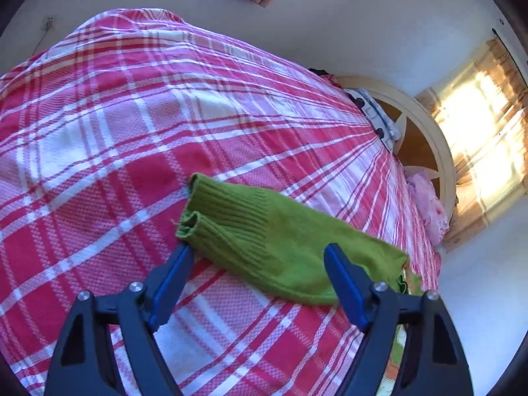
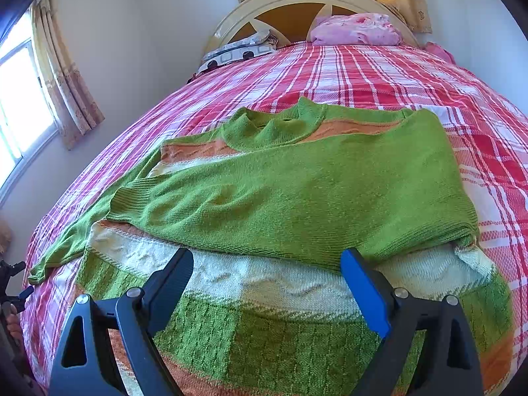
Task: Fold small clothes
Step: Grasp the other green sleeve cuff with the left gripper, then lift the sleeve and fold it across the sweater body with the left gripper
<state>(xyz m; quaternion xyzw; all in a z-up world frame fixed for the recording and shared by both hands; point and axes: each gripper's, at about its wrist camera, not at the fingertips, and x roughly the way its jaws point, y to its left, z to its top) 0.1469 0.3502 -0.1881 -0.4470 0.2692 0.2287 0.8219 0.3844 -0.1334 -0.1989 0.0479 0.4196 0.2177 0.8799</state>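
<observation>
Left hand-held gripper (image 1: 257, 257) spread wide over the sleeve (image 1: 264, 227), right hand-held gripper (image 2: 267, 264) spread too — grabbing one knit layer could drag the sweater (image 2: 297, 184) askew.

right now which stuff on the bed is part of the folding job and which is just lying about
Part of the job:
- green sweater, one sleeve already folded across its body
- its other sleeve, still stretched out flat
- left claw, open over that sleeve
- right claw, open at the hem

Just lying about:
- plaid bedspread
- pink pillow
- patterned pillow
- curtains
</observation>
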